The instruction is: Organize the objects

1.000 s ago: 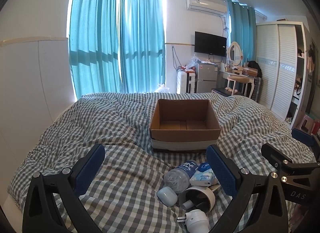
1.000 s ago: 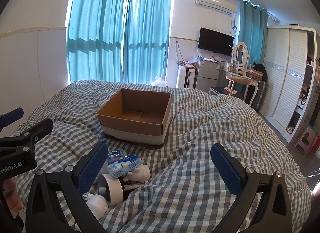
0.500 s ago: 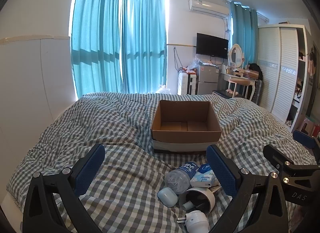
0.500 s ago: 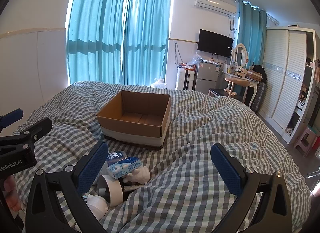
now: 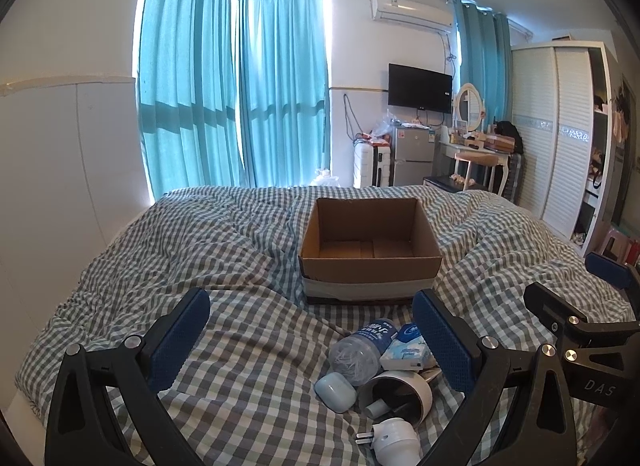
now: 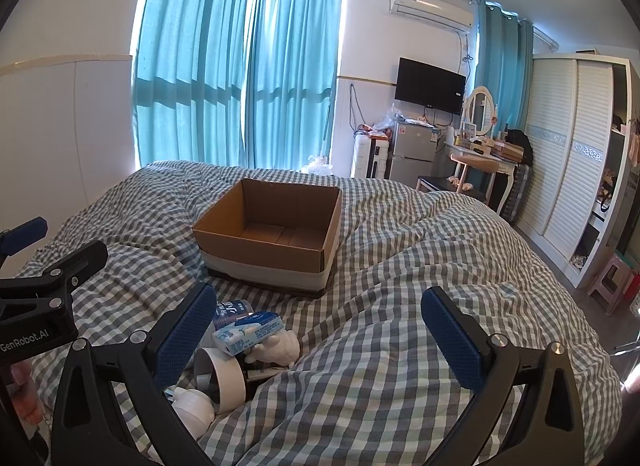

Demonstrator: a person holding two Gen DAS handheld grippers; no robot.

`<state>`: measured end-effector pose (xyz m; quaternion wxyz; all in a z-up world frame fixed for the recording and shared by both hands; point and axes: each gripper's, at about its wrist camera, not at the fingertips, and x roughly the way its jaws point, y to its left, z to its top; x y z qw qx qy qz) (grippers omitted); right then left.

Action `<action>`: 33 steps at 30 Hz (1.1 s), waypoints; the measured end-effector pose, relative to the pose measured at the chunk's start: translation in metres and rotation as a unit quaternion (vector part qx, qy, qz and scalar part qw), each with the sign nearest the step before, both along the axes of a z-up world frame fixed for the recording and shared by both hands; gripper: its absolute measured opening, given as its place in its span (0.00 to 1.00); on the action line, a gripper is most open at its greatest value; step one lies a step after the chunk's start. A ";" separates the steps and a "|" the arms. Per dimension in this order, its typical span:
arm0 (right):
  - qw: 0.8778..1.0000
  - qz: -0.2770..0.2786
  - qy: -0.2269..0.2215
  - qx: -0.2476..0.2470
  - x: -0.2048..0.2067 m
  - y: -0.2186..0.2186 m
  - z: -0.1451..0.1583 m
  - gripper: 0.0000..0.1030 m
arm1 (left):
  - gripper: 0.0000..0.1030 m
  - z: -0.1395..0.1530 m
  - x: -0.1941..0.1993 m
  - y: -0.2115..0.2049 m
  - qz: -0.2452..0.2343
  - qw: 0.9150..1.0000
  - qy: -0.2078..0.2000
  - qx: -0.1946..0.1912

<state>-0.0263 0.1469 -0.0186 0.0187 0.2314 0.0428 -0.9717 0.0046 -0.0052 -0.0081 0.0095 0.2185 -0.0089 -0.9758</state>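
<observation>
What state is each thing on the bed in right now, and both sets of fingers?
Brown cardboard box: open, empty, upright.
Clear plastic water bottle: lying on its side.
Blue-white tissue pack: resting atop the pile.
White round cup-shaped device: tipped sideways.
Left gripper: fingers open, empty.
Right gripper: fingers open, empty.

We see teal curtains (image 5: 236,89), a wall television (image 5: 420,88), an air conditioner (image 5: 412,13), a small fridge (image 5: 412,155), a vanity mirror (image 5: 464,101) and a white wardrobe (image 5: 560,137) beyond the checked bed (image 5: 192,250).

The left gripper (image 5: 312,340) finger hides part of the tissue pack (image 5: 406,352); cup (image 5: 396,392) contents unclear.
</observation>
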 end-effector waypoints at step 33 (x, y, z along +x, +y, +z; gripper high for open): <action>1.000 0.009 -0.004 0.005 0.002 -0.005 -0.004 1.00 | 1.00 0.000 0.001 -0.001 -0.004 1.000 -0.005 0.010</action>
